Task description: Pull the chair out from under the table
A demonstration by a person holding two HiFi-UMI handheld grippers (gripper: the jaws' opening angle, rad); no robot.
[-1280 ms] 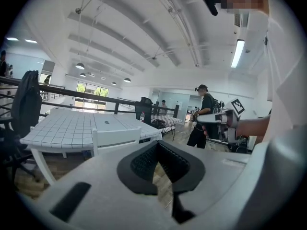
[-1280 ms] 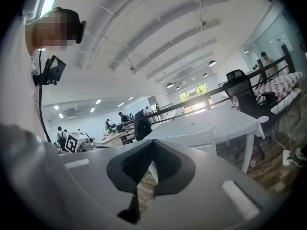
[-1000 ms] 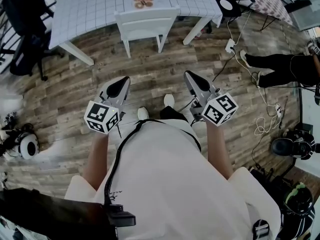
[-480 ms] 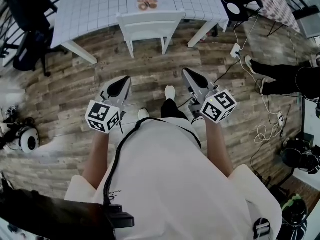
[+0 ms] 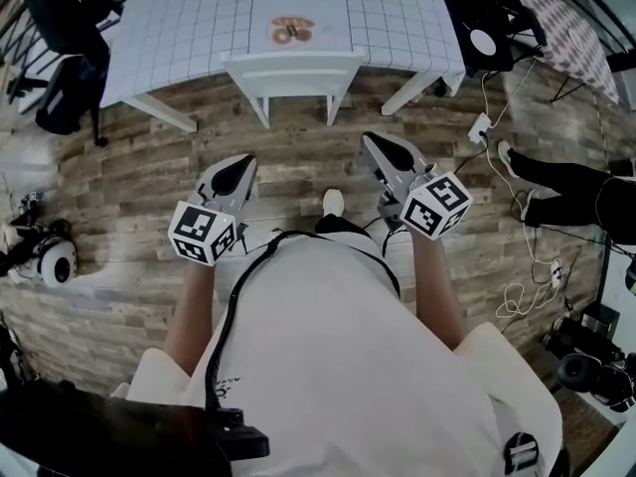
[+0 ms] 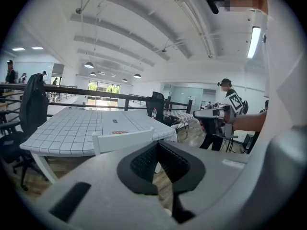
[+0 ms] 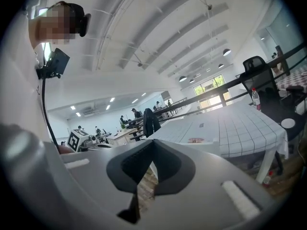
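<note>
The white chair (image 5: 293, 72) stands pushed in under the table (image 5: 179, 23), which has a white checked cloth; only the backrest and rear legs show. Both grippers hang in the air in front of me, short of the chair and touching nothing. My left gripper (image 5: 239, 168) is shut and empty, pointing at the chair's left side. My right gripper (image 5: 381, 148) is also shut and empty, off the chair's right side. In the left gripper view the chair back (image 6: 122, 140) shows just past the closed jaw tips (image 6: 157, 145). The right gripper view has the chair back (image 7: 204, 147) beyond its jaw tips (image 7: 153, 143).
A small brown item (image 5: 289, 31) lies on the table near the chair. A black office chair (image 5: 62, 28) stands at the left, another (image 5: 487, 18) at the right. Cables and a power strip (image 5: 484, 127) cross the wooden floor, with a person's legs (image 5: 571, 187) at the right.
I have stepped toward the table: chair and table sit lower and closer in the head view. Both grippers came forward with me and stay shut.
</note>
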